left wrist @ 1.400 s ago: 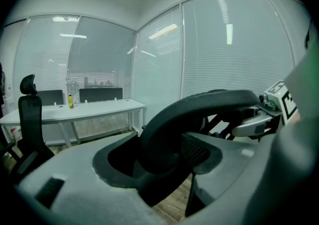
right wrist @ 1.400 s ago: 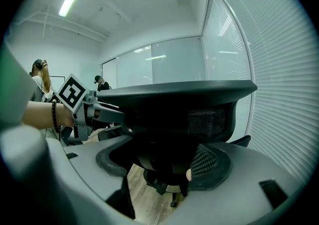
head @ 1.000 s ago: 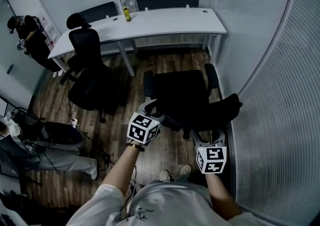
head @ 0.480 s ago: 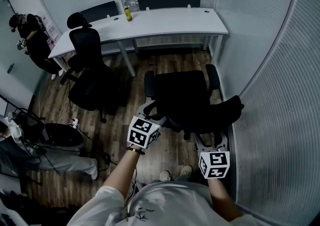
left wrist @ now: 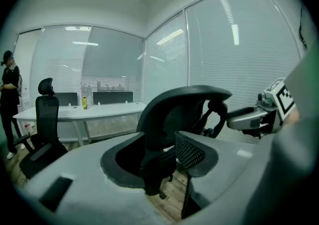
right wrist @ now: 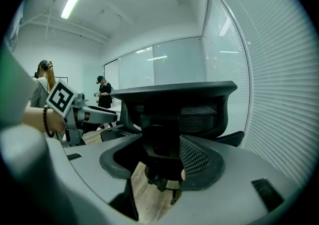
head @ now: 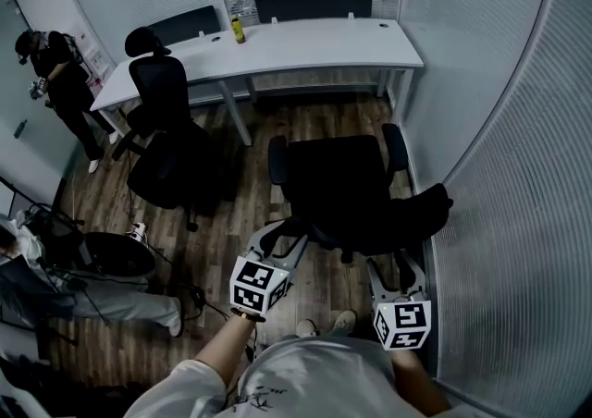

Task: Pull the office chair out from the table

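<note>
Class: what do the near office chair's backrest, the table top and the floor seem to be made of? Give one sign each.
Office chair backrest: black mesh, fine weave showing, in a matt, probably plastic frame. Table top: smooth white, likely laminate. Floor: wood or wood-look planks, grain and seams visible.

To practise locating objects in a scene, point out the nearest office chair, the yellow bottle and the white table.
office chair [head: 338, 176], head view, on the middle of its seat.
yellow bottle [head: 235, 30], head view, on its body.
white table [head: 314, 42], head view, on a bare part of its top.
</note>
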Action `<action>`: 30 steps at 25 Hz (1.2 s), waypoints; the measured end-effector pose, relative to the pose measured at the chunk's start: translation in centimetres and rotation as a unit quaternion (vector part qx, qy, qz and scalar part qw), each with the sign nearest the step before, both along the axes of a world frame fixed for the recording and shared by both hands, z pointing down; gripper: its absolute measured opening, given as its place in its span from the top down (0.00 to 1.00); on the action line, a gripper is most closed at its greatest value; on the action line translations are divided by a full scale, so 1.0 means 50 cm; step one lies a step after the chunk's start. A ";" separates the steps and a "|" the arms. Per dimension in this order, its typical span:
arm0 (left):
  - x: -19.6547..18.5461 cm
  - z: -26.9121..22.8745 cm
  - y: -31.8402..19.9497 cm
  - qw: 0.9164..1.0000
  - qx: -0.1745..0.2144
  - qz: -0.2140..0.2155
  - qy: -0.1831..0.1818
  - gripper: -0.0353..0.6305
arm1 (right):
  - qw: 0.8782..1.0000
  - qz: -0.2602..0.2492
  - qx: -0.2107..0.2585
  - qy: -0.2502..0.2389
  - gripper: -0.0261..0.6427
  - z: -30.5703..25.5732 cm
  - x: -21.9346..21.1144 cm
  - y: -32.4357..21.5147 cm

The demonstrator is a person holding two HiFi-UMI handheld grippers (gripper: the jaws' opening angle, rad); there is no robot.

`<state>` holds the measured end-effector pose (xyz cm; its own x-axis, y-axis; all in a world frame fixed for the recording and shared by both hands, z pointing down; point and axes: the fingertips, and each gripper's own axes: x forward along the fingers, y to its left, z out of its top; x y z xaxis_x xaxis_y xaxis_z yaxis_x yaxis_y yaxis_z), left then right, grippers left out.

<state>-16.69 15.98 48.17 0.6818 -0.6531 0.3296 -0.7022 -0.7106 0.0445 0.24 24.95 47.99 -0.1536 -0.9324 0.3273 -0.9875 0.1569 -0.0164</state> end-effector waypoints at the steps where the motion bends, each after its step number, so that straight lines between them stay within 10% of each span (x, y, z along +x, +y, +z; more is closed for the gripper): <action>1: -0.002 0.010 0.015 1.000 -0.004 -0.001 -0.006 0.68 | 1.000 0.005 0.001 0.004 0.63 0.000 0.005 0.003; 5: -0.010 0.053 0.070 0.999 -0.027 -0.005 -0.021 0.80 | 1.000 0.021 0.000 0.007 0.83 0.001 0.024 0.015; 14: 0.023 0.060 0.118 0.999 -0.050 0.008 -0.011 0.93 | 1.000 -0.012 -0.014 -0.018 0.95 0.021 -0.018 0.015; 30: -0.012 0.065 0.123 0.999 -0.049 -0.017 -0.006 0.93 | 0.997 -0.062 -0.031 -0.028 0.95 0.045 -0.078 -0.001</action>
